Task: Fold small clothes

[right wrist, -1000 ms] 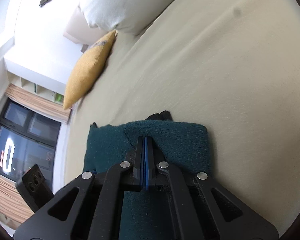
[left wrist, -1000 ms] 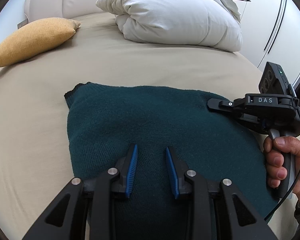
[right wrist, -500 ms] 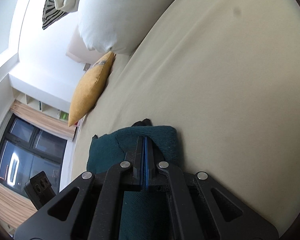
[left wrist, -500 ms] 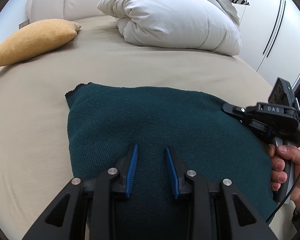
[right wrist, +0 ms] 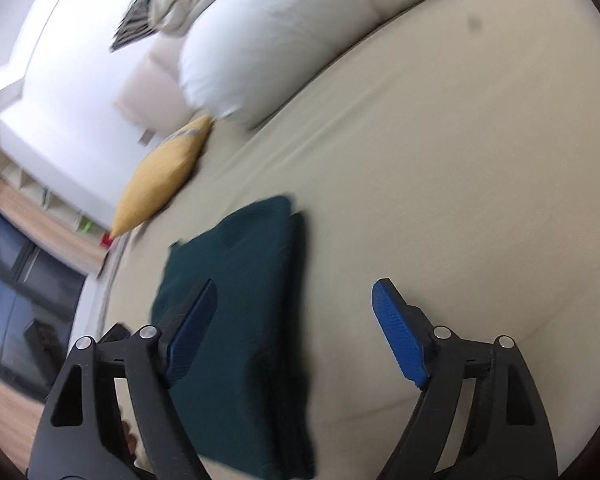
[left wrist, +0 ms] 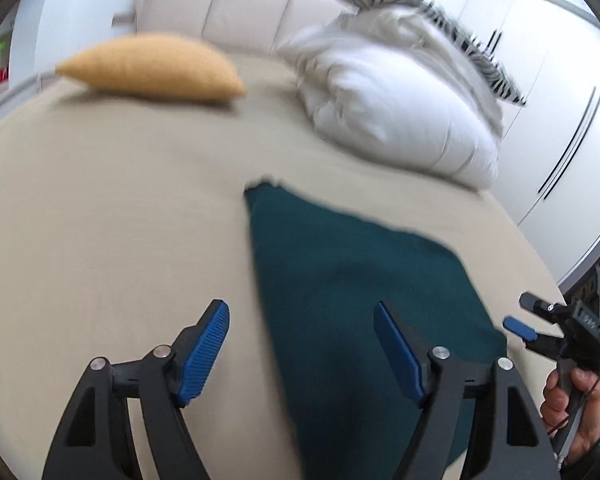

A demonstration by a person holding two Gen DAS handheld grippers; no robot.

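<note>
A dark teal knit garment (left wrist: 352, 288) lies folded flat on the beige bed sheet (left wrist: 112, 216). My left gripper (left wrist: 302, 314) hovers above the garment's left edge, its jaws opening wide with nothing pressed between the blue pads. In the right wrist view the same garment (right wrist: 240, 320) lies under my right gripper (right wrist: 294, 290), whose jaws are also opening, clear of the cloth. The right gripper (left wrist: 520, 326) shows at the far right of the left wrist view, held by a hand (left wrist: 576, 404), just off the garment's right edge.
A mustard cushion (left wrist: 152, 68) and a white duvet bundle (left wrist: 400, 100) with a zebra-print cloth (left wrist: 440, 24) lie at the head of the bed. White wardrobe doors (left wrist: 560, 120) stand to the right. A dark window (right wrist: 16, 300) is at the left of the right wrist view.
Both grippers let go and opened wide, then pulled back and up from the garment. The left view swung left, so the garment now sits to the right. The right gripper was shut on the garment's edge before.
</note>
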